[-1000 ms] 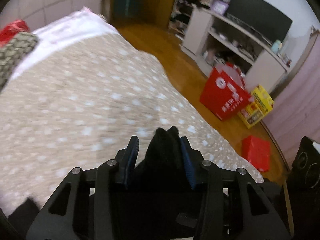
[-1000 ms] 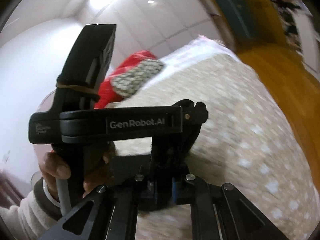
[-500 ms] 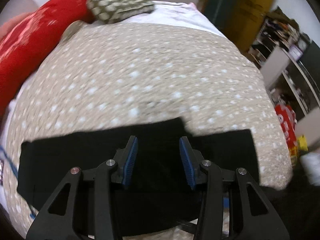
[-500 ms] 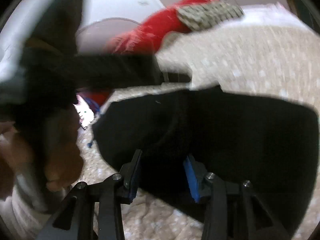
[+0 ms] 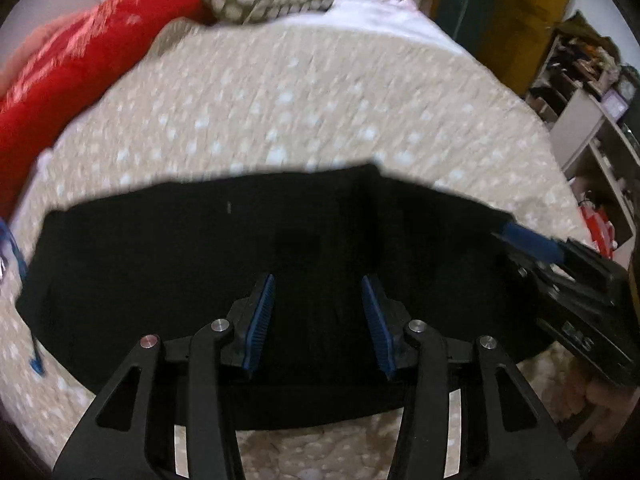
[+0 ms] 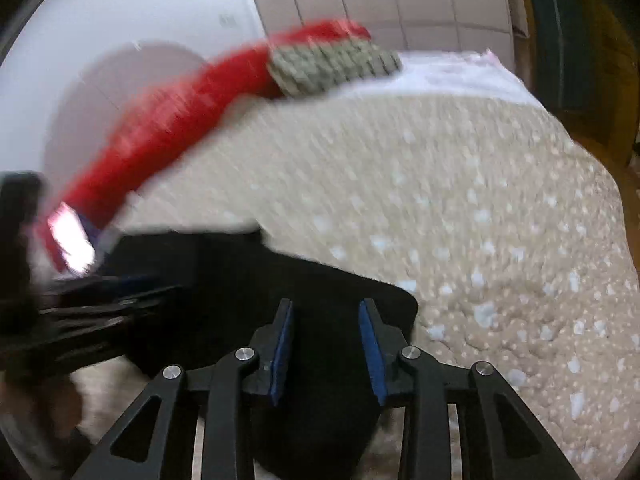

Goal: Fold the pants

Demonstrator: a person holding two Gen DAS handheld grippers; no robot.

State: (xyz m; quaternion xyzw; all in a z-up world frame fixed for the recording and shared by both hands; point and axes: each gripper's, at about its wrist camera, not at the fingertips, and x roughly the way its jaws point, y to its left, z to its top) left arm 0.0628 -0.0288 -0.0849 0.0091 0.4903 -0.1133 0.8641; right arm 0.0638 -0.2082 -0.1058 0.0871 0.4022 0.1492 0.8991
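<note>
Pants [image 5: 192,280] now spread flat across the near edge of the bed [image 5: 300,120]; a second ago they were bunched and lifted in both grippers. Left gripper [image 5: 318,320] and right gripper [image 6: 326,344] now wide, holding nothing. Laydown looks done, next fold can start

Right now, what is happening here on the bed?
A person is folding black pants on a bed with a beige dotted cover, holding tongs in each hand. The left tongs and the right tongs are both open just over the cloth, which lies flat as a wide band. A red blanket sits at the far side.
</note>
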